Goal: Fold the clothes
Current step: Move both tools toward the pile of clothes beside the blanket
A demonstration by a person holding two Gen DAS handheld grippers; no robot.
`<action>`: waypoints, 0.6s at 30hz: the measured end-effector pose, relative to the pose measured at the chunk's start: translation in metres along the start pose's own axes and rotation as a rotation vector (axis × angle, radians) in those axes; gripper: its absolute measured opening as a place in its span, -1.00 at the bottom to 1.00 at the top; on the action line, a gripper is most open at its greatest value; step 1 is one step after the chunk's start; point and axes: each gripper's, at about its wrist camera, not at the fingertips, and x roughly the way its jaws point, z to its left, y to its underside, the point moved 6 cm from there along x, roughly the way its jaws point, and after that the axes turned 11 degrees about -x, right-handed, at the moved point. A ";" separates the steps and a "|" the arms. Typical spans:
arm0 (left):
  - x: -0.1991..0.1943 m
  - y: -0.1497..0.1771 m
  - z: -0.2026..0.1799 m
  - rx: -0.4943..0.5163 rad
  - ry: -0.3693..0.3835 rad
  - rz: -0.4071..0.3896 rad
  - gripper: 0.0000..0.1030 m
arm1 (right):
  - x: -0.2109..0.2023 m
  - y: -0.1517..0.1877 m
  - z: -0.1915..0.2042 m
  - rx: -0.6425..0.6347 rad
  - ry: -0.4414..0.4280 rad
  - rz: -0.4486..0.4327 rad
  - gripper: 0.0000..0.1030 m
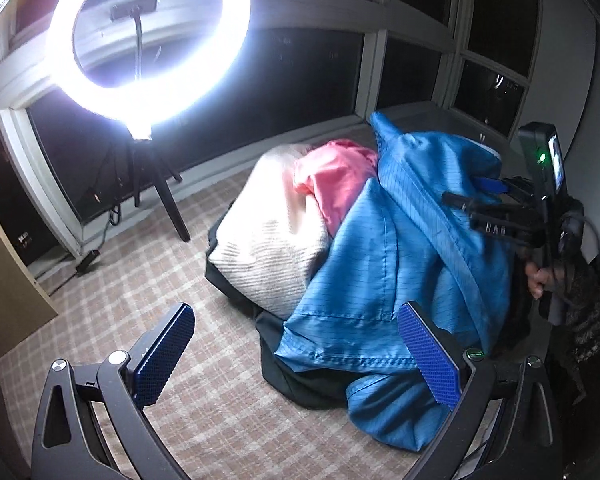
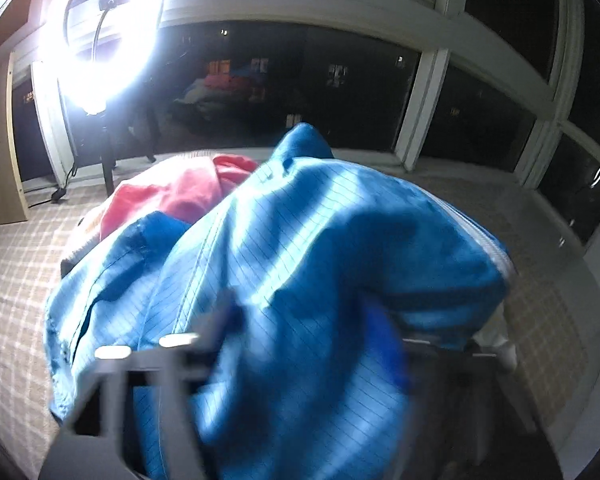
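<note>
We are holding the left hand-held gripper (image 1: 296, 354) low over the plaid bedcover (image 1: 148, 280), its two blue-padded fingers standing wide apart and gripping nothing; the blue striped garment (image 1: 396, 264) is lying ahead and to the right of it, its lower hem just beside the right-hand pad (image 1: 428, 356), so that a short shift to our right would be bringing the cloth between the fingers. We are seeing the garment heaped rather than flat, draped over a pile with a cream knitted piece (image 1: 272, 232) and a pink garment (image 1: 336, 176) behind it, and a dark cloth (image 1: 296, 376) under its front edge; its long run is slanting from the near hem up toward a raised peak at the far right.

The right hand-held gripper (image 1: 496, 208) is sitting up at that high end, well nearer the garment's upper part than the left; in the right wrist view the blue fabric (image 2: 300, 280) is spilling over its blurred fingers, so we are judging that it is clamping the cloth, though we cannot tell for certain. A ring light (image 1: 148, 40) is glaring at the far left before the dark windows (image 1: 416, 76).
</note>
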 end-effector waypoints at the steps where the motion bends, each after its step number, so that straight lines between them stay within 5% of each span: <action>1: 0.003 0.001 -0.001 0.000 0.002 0.005 0.98 | -0.004 -0.001 -0.002 0.009 -0.005 0.003 -0.52; 4: 0.009 0.006 -0.005 0.002 0.011 0.016 0.99 | -0.022 -0.007 0.007 -0.016 -0.047 -0.014 -0.28; 6: 0.011 0.009 -0.007 0.000 0.021 0.023 0.98 | -0.033 -0.011 0.022 -0.065 -0.057 -0.024 0.83; 13: 0.014 0.015 0.007 -0.016 0.007 0.034 0.99 | -0.004 -0.002 0.077 -0.264 0.034 0.067 0.86; 18: 0.026 0.002 0.028 -0.046 -0.017 0.020 0.99 | -0.013 -0.004 0.061 -0.152 0.010 0.042 0.86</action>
